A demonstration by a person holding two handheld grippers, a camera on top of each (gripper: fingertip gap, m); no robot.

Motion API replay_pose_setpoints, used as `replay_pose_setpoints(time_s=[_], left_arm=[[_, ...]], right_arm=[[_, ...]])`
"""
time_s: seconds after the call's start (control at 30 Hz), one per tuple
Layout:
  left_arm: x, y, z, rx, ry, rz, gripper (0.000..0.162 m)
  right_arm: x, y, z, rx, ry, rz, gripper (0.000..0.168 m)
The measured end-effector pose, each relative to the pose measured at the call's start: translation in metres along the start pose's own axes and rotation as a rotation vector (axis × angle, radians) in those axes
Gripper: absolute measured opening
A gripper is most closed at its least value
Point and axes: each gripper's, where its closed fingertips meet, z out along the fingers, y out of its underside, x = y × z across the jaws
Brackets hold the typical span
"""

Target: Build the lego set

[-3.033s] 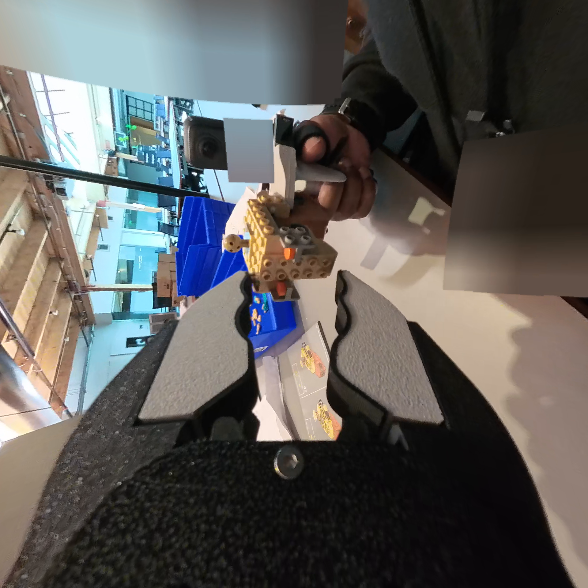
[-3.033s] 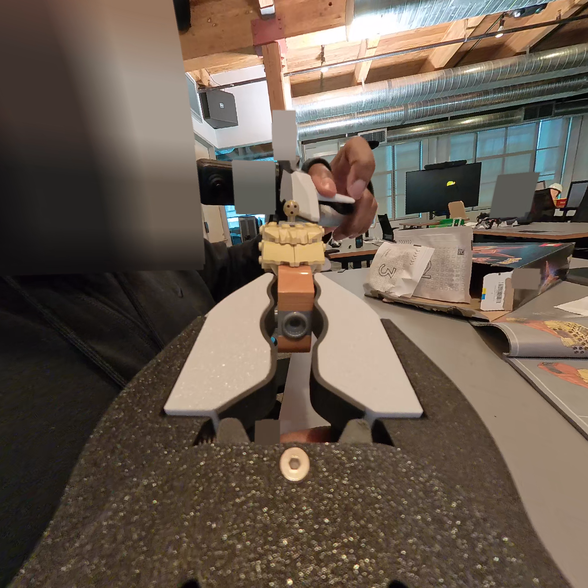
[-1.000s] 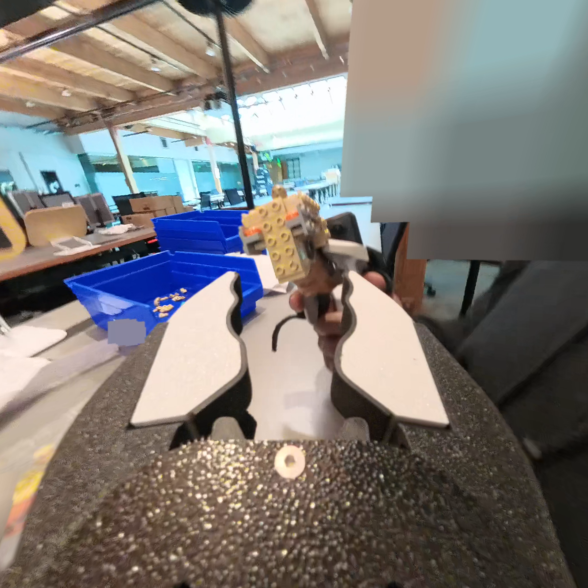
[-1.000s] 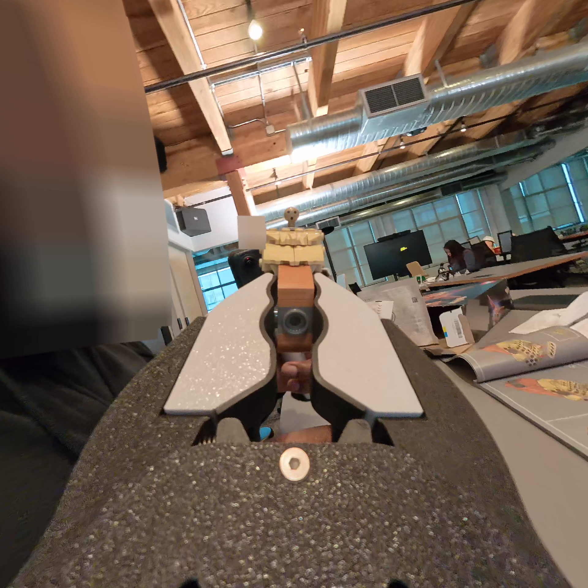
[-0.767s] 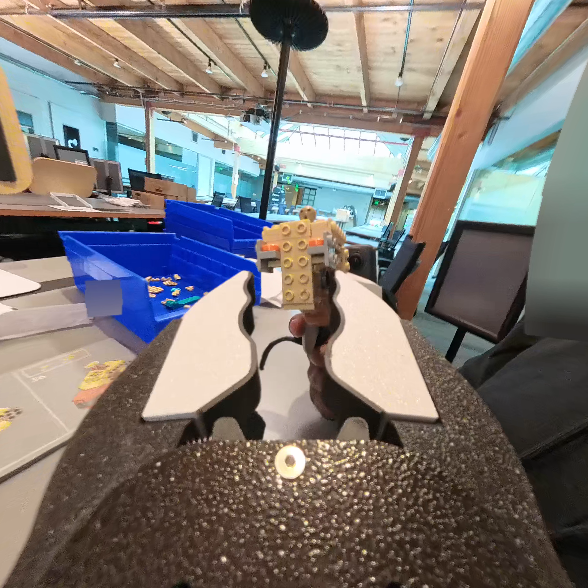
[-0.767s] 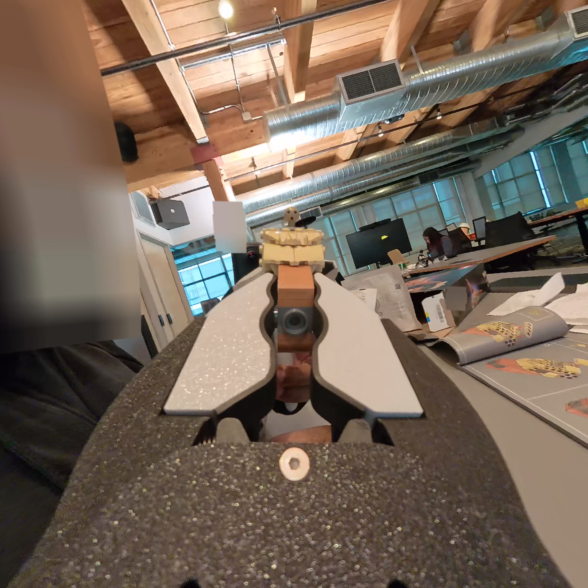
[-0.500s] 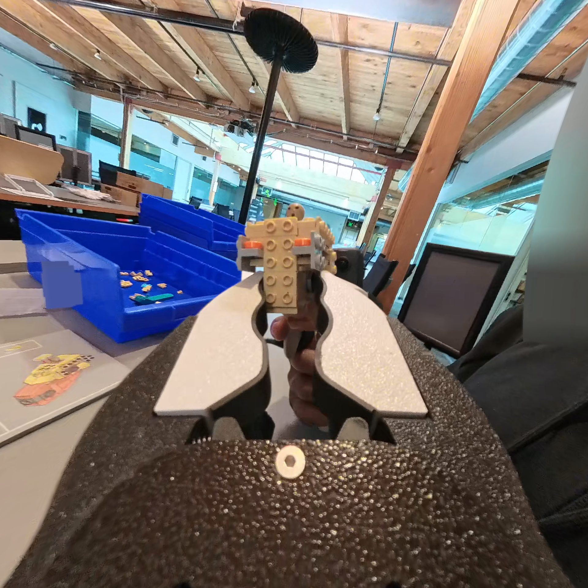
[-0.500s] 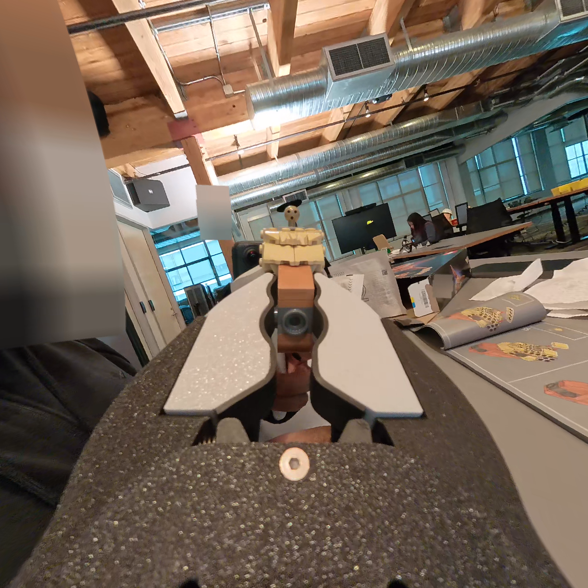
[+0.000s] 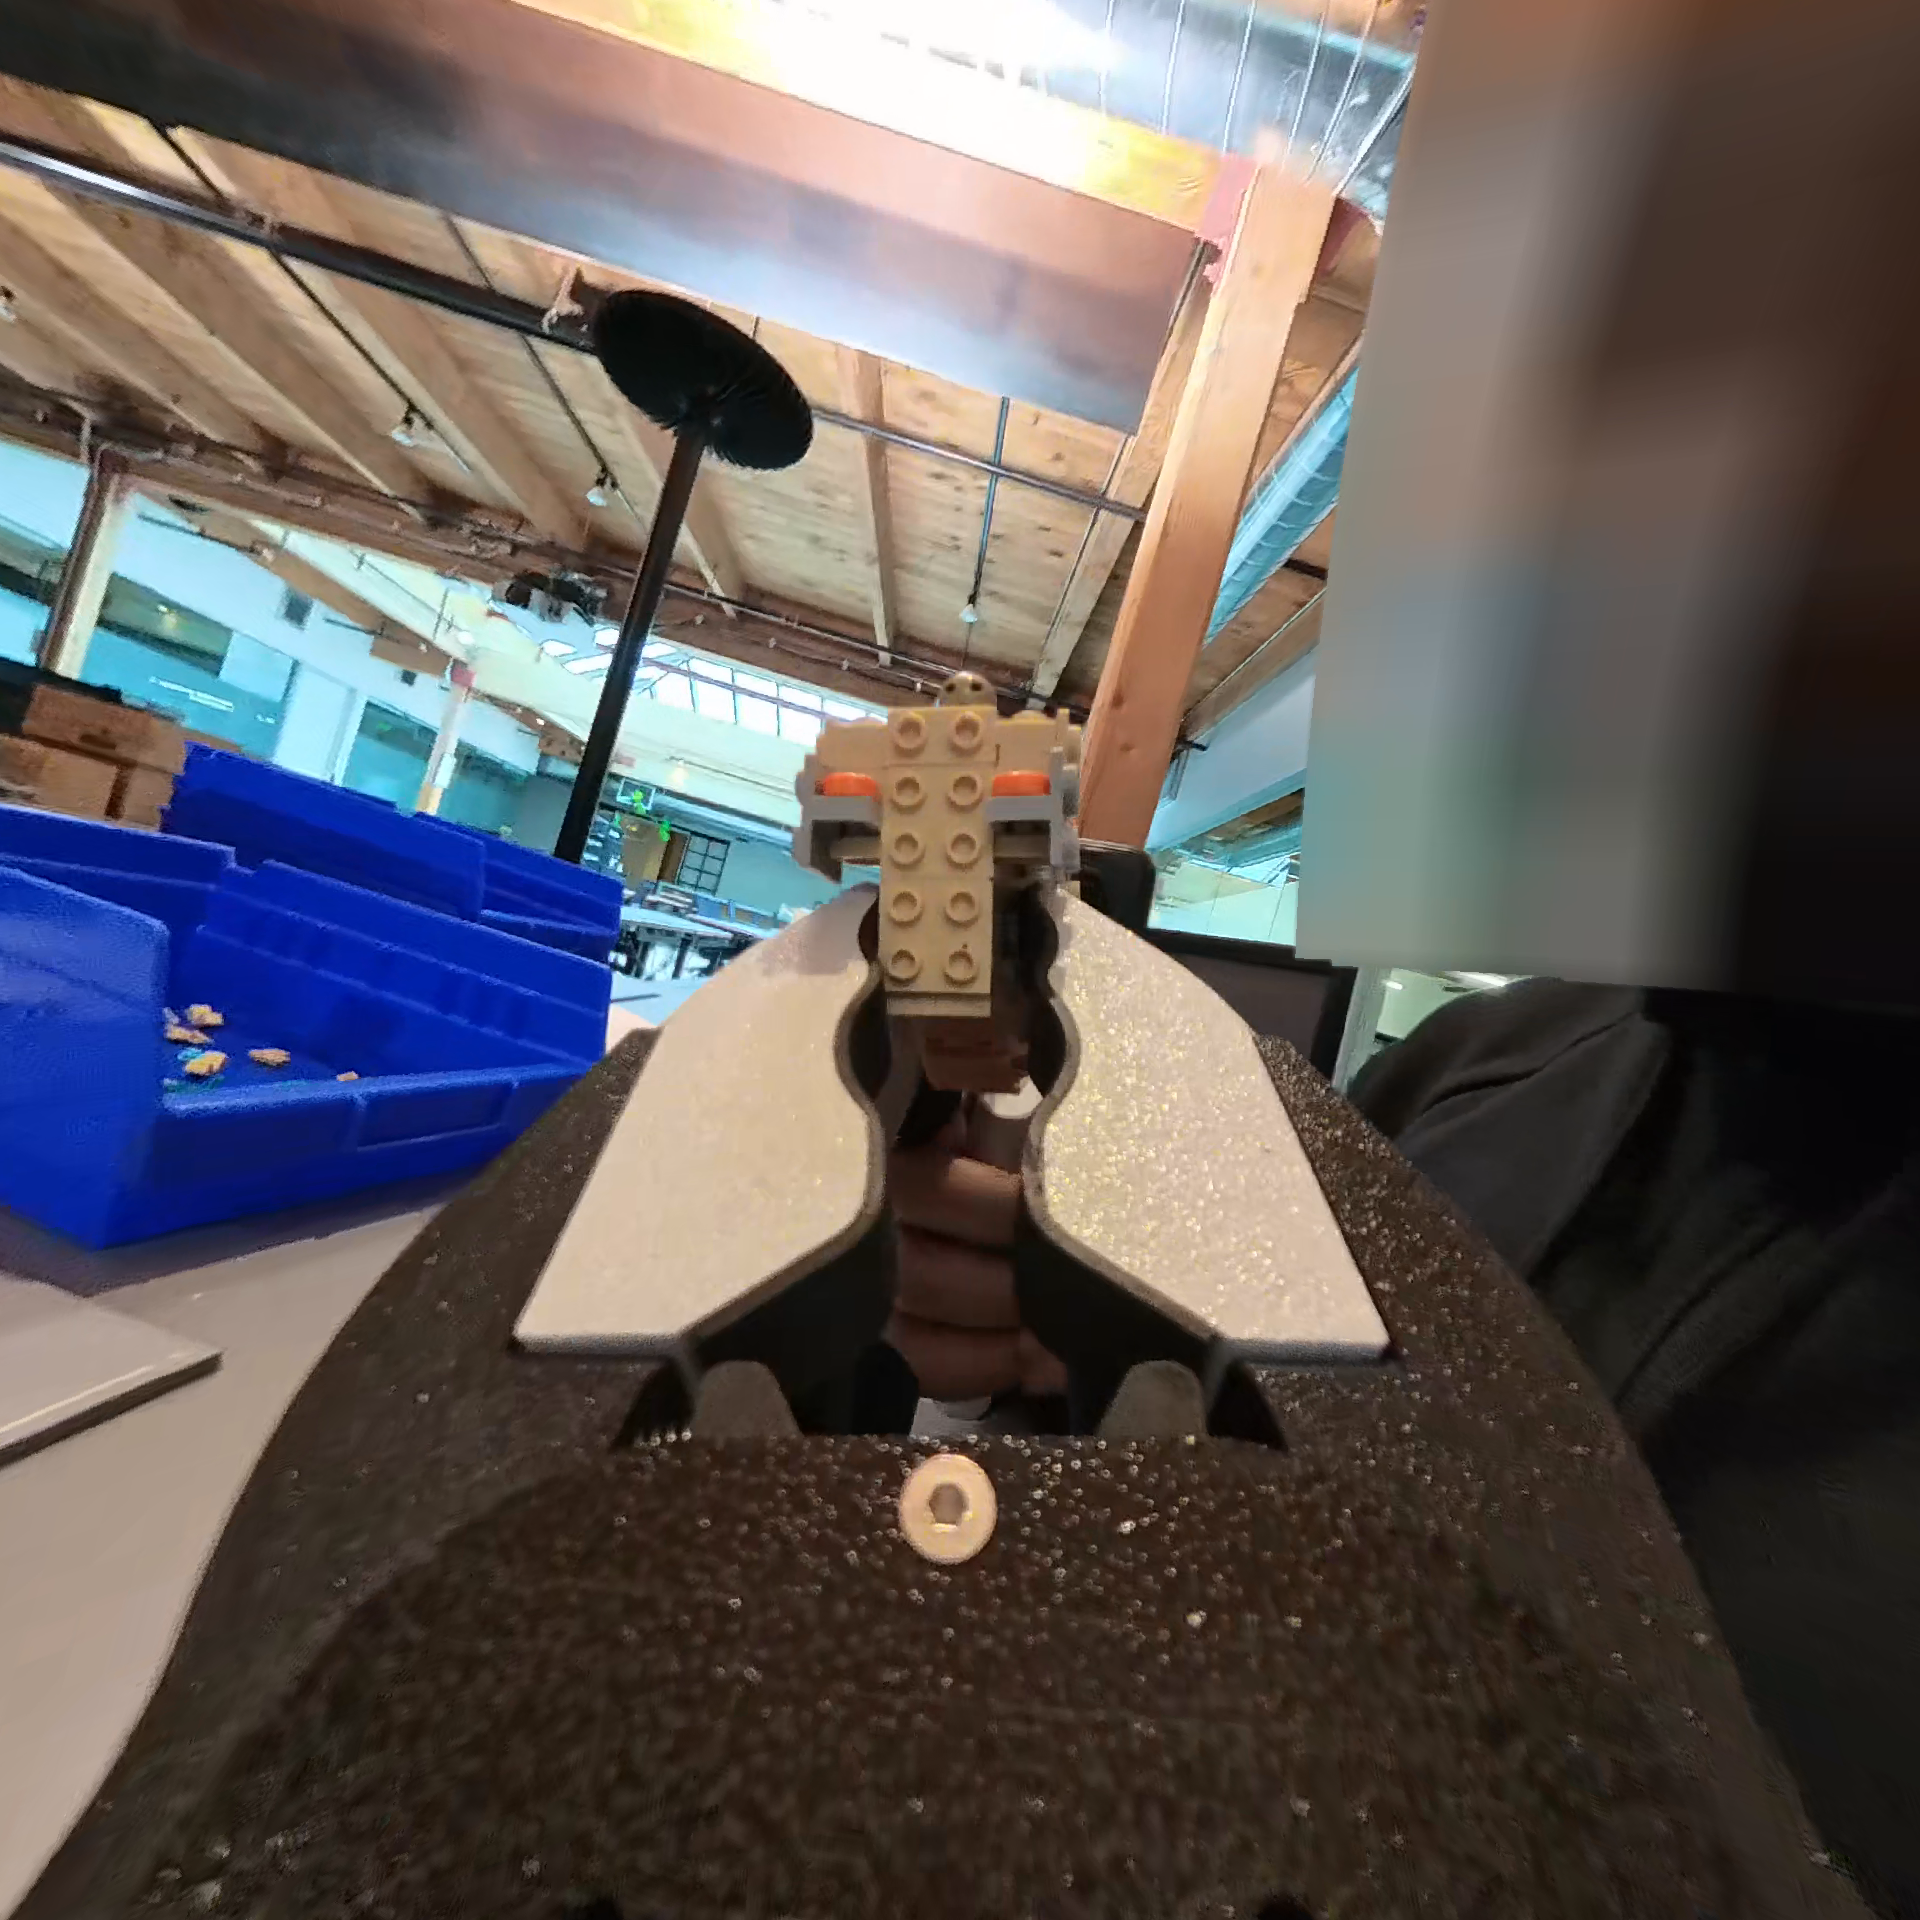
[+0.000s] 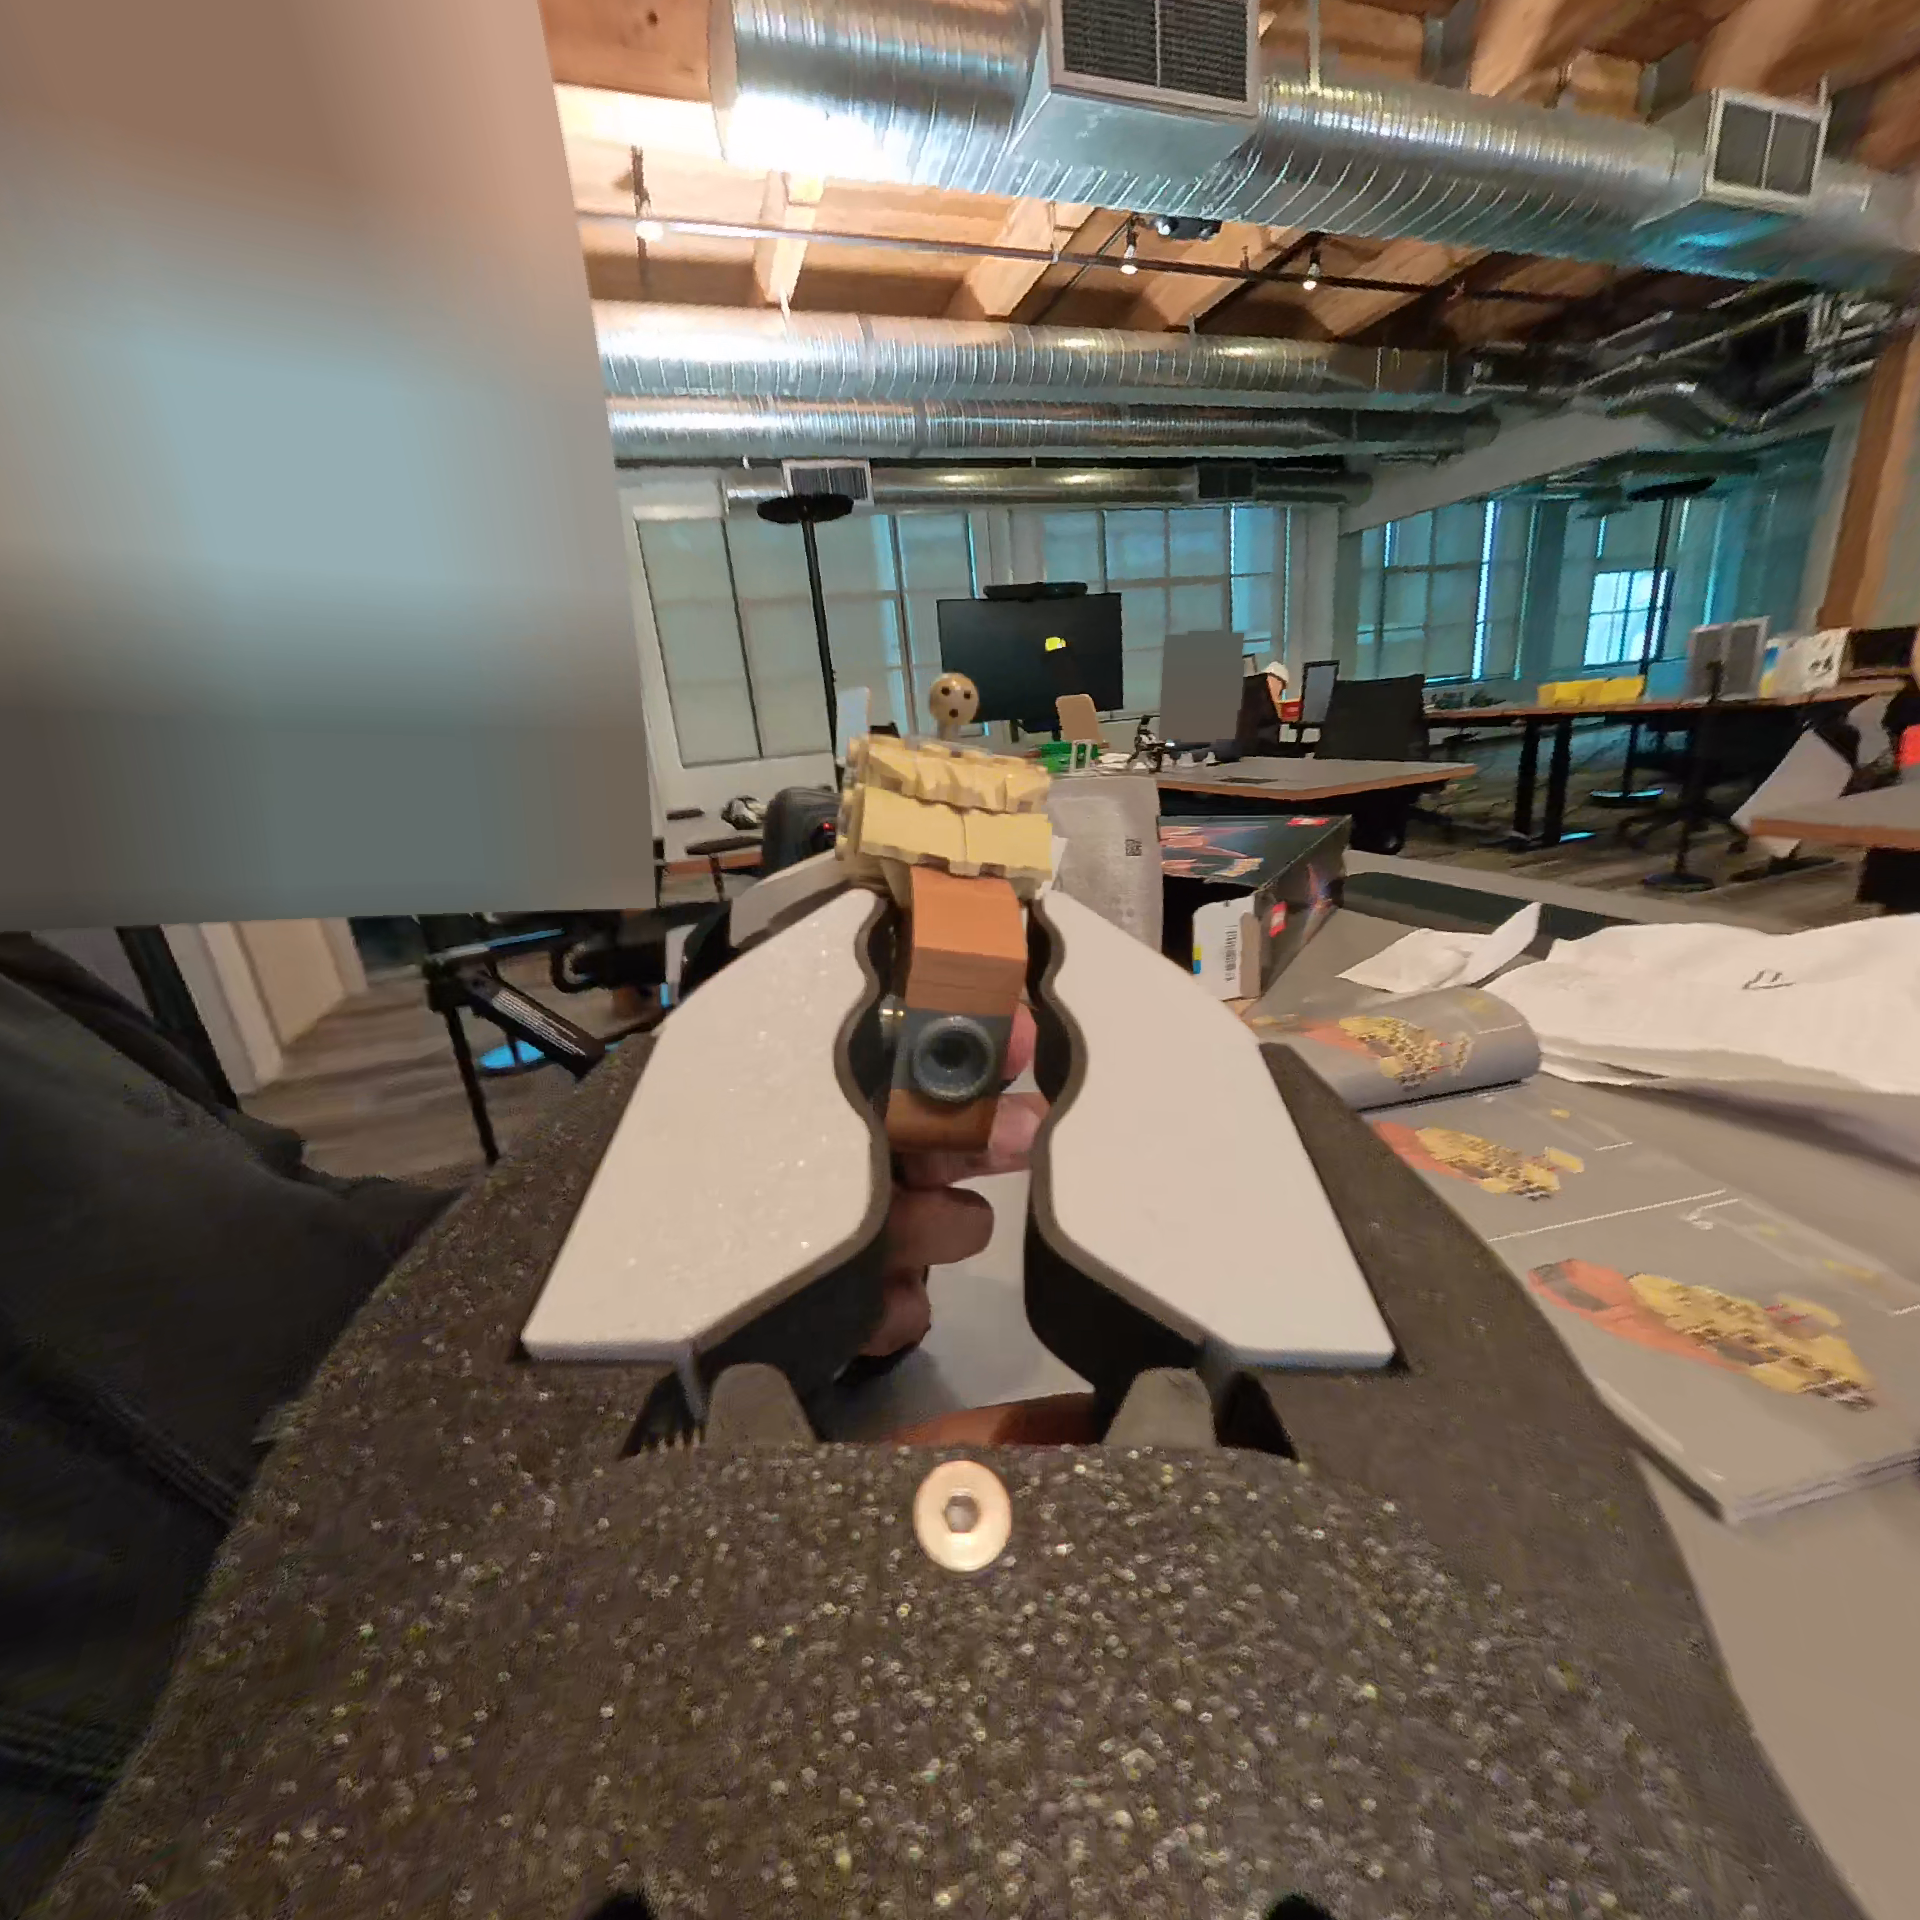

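You hold a small part-built lego model (image 10: 951, 940) aloft with the right hand-held gripper (image 10: 954, 1023) clamped on its brown stem and the left hand-held gripper (image 9: 951, 971) closed on its tan plate, while loose pieces (image 9: 208, 1039) wait in the blue bin (image 9: 343, 1101), so most building seems left.

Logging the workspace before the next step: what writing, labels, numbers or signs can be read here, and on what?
Lego box: logo and print, too small to read.
White sticker on its flap: barcode and print, too small.
Grey bag: printed code square, unreadable.
Instruction booklet: pictures; step numbers too blurred.
White paper: faint mark, unreadable.
Lego model, blue bin: no writing seen.
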Motion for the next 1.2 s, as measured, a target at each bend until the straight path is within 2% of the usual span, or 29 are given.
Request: replay_pose_setpoints(time_s=[0.1,0.2,0.27,0.37,0.47,0.53,0.63,0.77,0.97,1.2], left_arm=[[0.004,-0.003,0.000,0.010,-0.010,0.079,0.022],[0.009,-0.014,-0.003,0.067,-0.029,0.151,0.022],[0.004,-0.022,-0.008,0.090,-0.111,0.252,0.021],[-0.010,-0.014,-0.011,-0.017,-0.269,0.407,0.021],[-0.029,0.016,-0.008,-0.168,-0.363,0.350,0.021],[-0.028,0.011,-0.007,-0.144,-0.362,0.385,0.020],[-0.026,0.008,-0.008,-0.132,-0.356,0.415,0.020],[-0.008,-0.003,-0.006,-0.064,-0.300,0.541,0.021],[0.020,-0.008,-0.001,-0.006,-0.224,0.734,0.021],[0.028,-0.006,0.001,0.004,-0.202,0.802,0.021]], right_arm=[[0.002,-0.001,-0.003,0.002,0.028,-0.069,0.034],[0.003,-0.003,-0.007,0.000,0.025,-0.108,0.037],[0.008,-0.007,-0.012,0.008,0.048,-0.160,0.036],[0.012,-0.012,-0.015,-0.007,0.092,-0.263,0.030],[0.022,0.009,-0.007,-0.119,0.140,-0.313,0.028],[0.021,0.018,-0.006,-0.140,0.138,-0.295,0.028],[0.015,0.013,-0.005,-0.117,0.127,-0.319,0.027],[0.005,0.003,-0.002,-0.085,0.137,-0.417,0.015],[-0.014,-0.003,0.003,-0.083,0.116,-0.511,0.014],[-0.023,-0.007,0.002,-0.062,0.109,-0.574,0.014]])
